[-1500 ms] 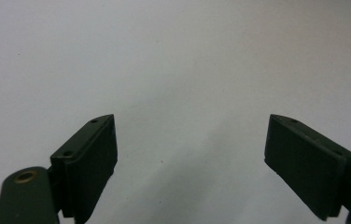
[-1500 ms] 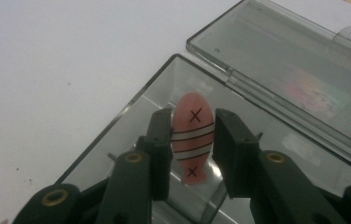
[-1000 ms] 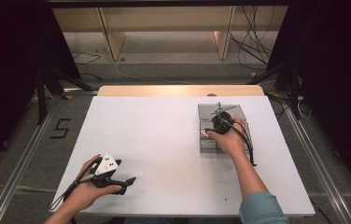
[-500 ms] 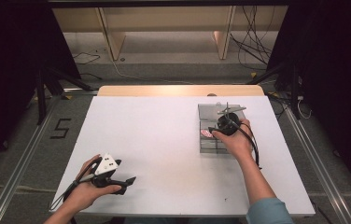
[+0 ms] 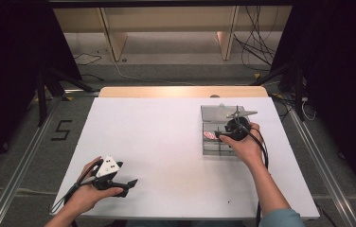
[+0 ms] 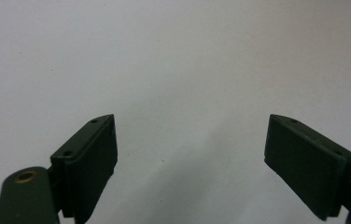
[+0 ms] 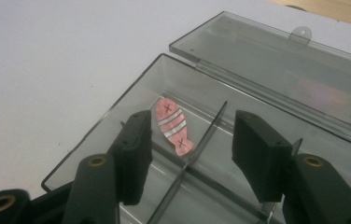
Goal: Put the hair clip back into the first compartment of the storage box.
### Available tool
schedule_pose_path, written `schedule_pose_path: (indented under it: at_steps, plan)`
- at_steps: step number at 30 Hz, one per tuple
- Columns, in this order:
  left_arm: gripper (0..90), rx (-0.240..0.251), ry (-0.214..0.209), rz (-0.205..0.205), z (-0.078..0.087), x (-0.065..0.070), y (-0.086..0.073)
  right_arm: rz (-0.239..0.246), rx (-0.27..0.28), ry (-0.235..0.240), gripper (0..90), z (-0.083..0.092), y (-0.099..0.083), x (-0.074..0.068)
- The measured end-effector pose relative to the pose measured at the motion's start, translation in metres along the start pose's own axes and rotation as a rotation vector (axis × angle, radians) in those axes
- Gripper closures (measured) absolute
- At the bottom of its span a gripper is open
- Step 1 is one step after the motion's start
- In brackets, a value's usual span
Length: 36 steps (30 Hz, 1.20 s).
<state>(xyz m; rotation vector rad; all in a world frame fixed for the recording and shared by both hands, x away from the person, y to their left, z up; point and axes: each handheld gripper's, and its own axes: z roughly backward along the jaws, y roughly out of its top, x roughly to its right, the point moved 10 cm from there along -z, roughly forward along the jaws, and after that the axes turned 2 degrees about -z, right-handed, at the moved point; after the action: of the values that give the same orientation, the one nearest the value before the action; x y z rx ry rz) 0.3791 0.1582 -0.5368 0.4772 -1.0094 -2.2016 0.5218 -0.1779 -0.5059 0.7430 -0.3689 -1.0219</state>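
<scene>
The pink fish-shaped piece [image 7: 173, 126], striped white and marked with two crosses, lies flat on the floor of the left compartment of the clear divided box [image 7: 117, 116], just beside the divider [image 7: 206, 135]. The hinged lid [image 7: 281, 65] lies fully open on the white table [image 5: 157, 137]. My right gripper [image 7: 190, 149] hangs above the box, jaws apart and empty, straddling the divider. To pick the fish cleanly, I judge I must shift fully into its compartment, keeping both jaws clear of the divider. My left gripper [image 6: 190, 144] rests well apart, spread wide, holding nothing.
</scene>
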Motion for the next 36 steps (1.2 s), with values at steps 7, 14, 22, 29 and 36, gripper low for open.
schedule_pose_path:
  at_steps: [7, 14, 22, 29, 36]
  plan:
    - [16.7, 0.001, 0.002, 0.0, 0.0, 0.0, 0.0, -0.021, 0.021, 0.005, 45.4, 0.012, -0.004, 0.003]
    - [16.7, 0.0, 0.001, -0.002, 0.0, 0.0, 0.0, -0.04, 0.039, 0.01, 42.9, 0.025, -0.012, 0.008]
    - [16.6, 0.0, 0.004, 0.0, 0.0, -0.001, 0.0, -0.059, 0.067, 0.017, 39.3, 0.037, -0.022, 0.014]
    - [16.6, 0.003, 0.008, 0.002, 0.0, -0.001, 0.0, -0.054, 0.086, 0.032, 37.2, 0.048, -0.033, 0.011]
    - [16.6, 0.003, 0.009, 0.003, 0.0, -0.001, 0.0, -0.032, 0.106, 0.052, 35.5, 0.062, -0.061, 0.004]
